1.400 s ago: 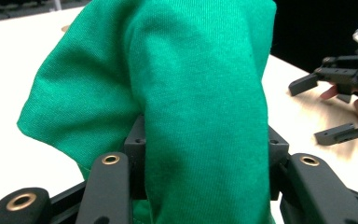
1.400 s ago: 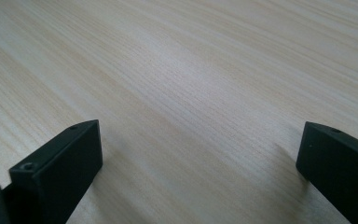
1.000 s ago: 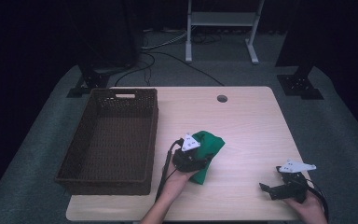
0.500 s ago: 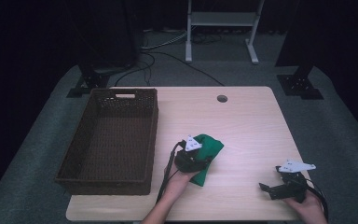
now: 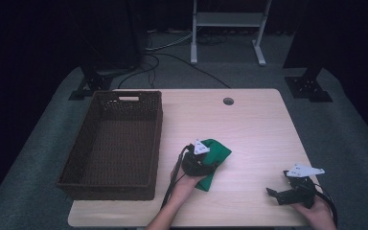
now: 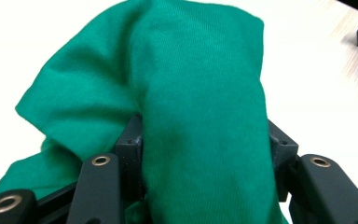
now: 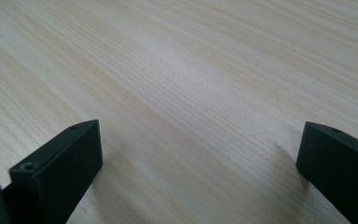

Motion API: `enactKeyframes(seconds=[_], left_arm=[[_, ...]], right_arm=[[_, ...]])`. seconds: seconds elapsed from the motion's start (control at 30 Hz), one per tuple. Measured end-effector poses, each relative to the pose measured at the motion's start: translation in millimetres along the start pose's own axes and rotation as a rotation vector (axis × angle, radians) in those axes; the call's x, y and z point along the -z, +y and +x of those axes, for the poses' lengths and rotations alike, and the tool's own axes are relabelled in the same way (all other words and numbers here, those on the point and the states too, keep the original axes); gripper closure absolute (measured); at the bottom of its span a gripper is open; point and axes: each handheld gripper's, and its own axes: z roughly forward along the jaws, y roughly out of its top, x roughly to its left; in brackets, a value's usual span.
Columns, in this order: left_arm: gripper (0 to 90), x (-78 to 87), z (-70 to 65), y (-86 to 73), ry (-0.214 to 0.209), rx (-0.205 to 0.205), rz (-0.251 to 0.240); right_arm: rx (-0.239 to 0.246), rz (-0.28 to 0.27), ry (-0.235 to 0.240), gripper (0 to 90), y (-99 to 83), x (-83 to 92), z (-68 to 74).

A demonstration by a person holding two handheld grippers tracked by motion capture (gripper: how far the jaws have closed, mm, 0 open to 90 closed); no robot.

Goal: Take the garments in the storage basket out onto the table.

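A green cloth (image 5: 220, 152) lies bunched on the wooden table (image 5: 249, 129), right of the basket. My left gripper (image 5: 210, 160) reaches into it from the near side. In the left gripper view the cloth (image 6: 191, 70) bulges up between the jaws of that gripper (image 6: 205, 140) and touches both; the jaws have just been opening with the cloth still wedged between them. My right gripper (image 5: 275, 195) rests low at the table's near right corner, pointing left. Its jaws stand wide apart over bare wood (image 7: 191, 70), with nothing between the fingers of this gripper (image 7: 200, 144).
A dark brown wicker basket (image 5: 155, 139) sits empty on the left half of the table. A round cable hole (image 5: 228, 101) marks the far edge. Dark stands and cables lie on the floor behind the table.
My left gripper has shifted slightly right and lower with the green cloth. The right gripper has stayed put.
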Motion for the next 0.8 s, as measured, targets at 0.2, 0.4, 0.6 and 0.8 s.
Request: enactKeyframes(seconds=[0.2, 0.4, 0.6, 0.8], left_arm=[[43.2, -4.4, 0.9, 0.2, -0.001, 0.008, 0.009], [34.3, -4.9, 2.5, 0.4, -0.004, 0.018, 0.016], [23.3, -2.2, 5.0, 2.7, -0.031, 0.034, 0.000], [10.6, 3.2, 2.2, 4.7, -0.026, 0.007, -0.017]], right_arm=[[-0.002, 0.000, 0.000, 0.0, -0.6, 0.6, 0.3], [-0.002, 0.000, 0.000, 0.0, -0.5, 0.6, 0.3], [-0.002, 0.000, 0.000, 0.0, -0.5, 0.5, 0.3], [-0.002, 0.000, 0.000, 0.0, -0.5, 0.5, 0.3]])
